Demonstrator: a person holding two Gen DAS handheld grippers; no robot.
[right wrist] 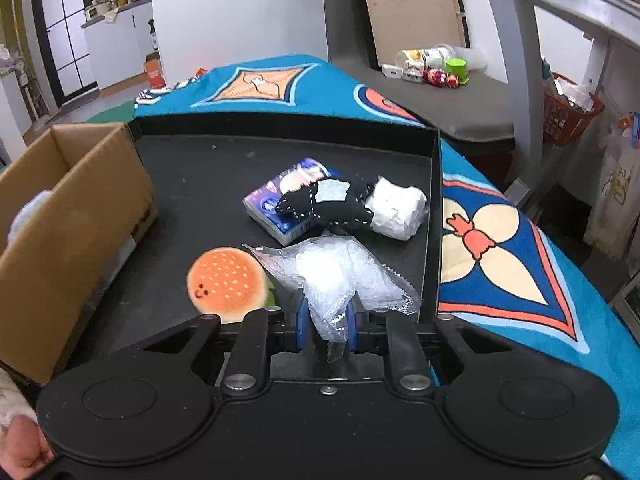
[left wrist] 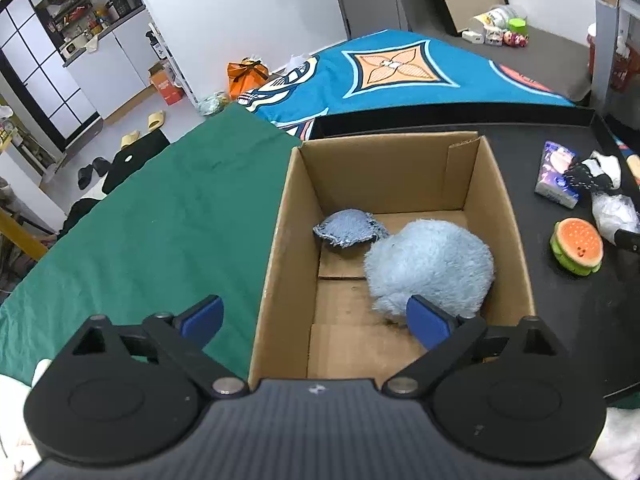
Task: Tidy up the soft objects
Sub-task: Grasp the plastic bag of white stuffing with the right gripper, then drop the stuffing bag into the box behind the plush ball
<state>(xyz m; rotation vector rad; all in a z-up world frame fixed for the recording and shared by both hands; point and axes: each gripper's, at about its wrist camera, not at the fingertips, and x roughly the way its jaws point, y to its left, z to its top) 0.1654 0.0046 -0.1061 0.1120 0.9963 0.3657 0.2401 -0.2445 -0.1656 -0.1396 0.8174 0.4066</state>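
Spread wide over the near end of the cardboard box (left wrist: 400,184), the left gripper (left wrist: 316,320) is seen with its 2 blue pads (left wrist: 204,314) well apart and nothing between them. Only the left wrist view looks down into the box: a fluffy light-blue plush (left wrist: 430,266) lies against the right wall, and a denim-blue round pad (left wrist: 348,227) rests just beyond it, toward the far corner. A green cloth (left wrist: 168,216) is seen beside the box on its left.

From the right wrist view, the right gripper (right wrist: 326,322) is shown pinched shut on a crinkled clear plastic bag (right wrist: 332,276) with something white inside; the blue fingers (right wrist: 302,320) press it from both sides. The box interior is hidden here, with only its outer wall and a sliver of blue plush shown. What is laid out plainly instead is the black tray (right wrist: 200,184): a burger plush (right wrist: 226,284) just left of the bag, a tissue pack (right wrist: 280,208) farther on, a black stitched glove (right wrist: 328,204) lying across it, and a white wrapped bundle (right wrist: 396,208) touching the glove at the tray's right wall
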